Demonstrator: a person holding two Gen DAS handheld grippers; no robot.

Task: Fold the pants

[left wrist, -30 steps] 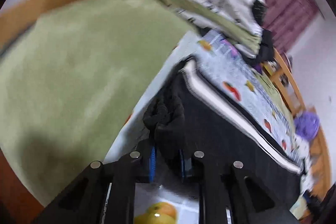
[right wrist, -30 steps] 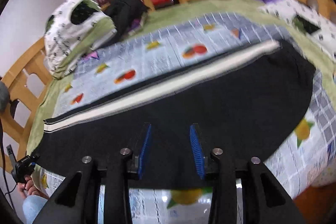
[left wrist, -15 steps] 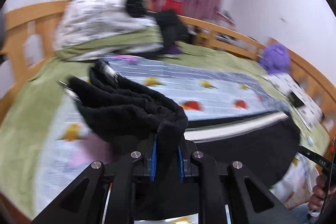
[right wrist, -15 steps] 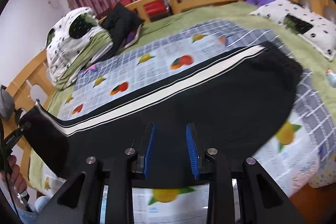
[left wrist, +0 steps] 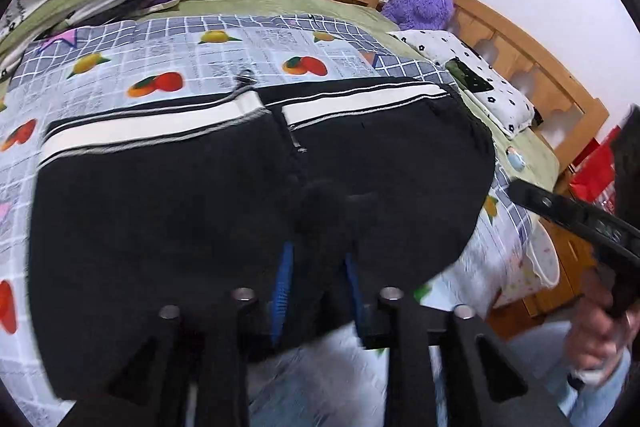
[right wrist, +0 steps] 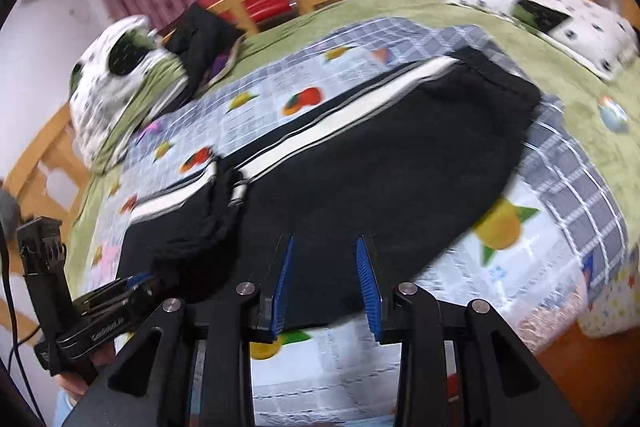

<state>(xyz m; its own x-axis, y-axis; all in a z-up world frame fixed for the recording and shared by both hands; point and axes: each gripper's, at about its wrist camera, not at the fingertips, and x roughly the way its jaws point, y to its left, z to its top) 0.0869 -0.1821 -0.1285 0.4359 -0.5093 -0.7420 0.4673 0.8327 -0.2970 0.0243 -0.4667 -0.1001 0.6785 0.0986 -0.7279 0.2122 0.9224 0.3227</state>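
A: Left wrist view first. What does the left gripper (left wrist: pixel 318 267) have?

B: Its blue pads are pinched on a bunched fold of the black pants (left wrist: pixel 200 195). The pants lie folded over on the fruit-print sheet (left wrist: pixel 168 55), white side stripe (left wrist: pixel 160 123) along the far edge.

A: And the right wrist view?

B: The right gripper (right wrist: pixel 325 287) hangs over the near hem of the pants (right wrist: pixel 380 179), jaws wide apart, nothing between them. The left gripper (right wrist: pixel 132 285) shows at lower left, clamping the raised leg end
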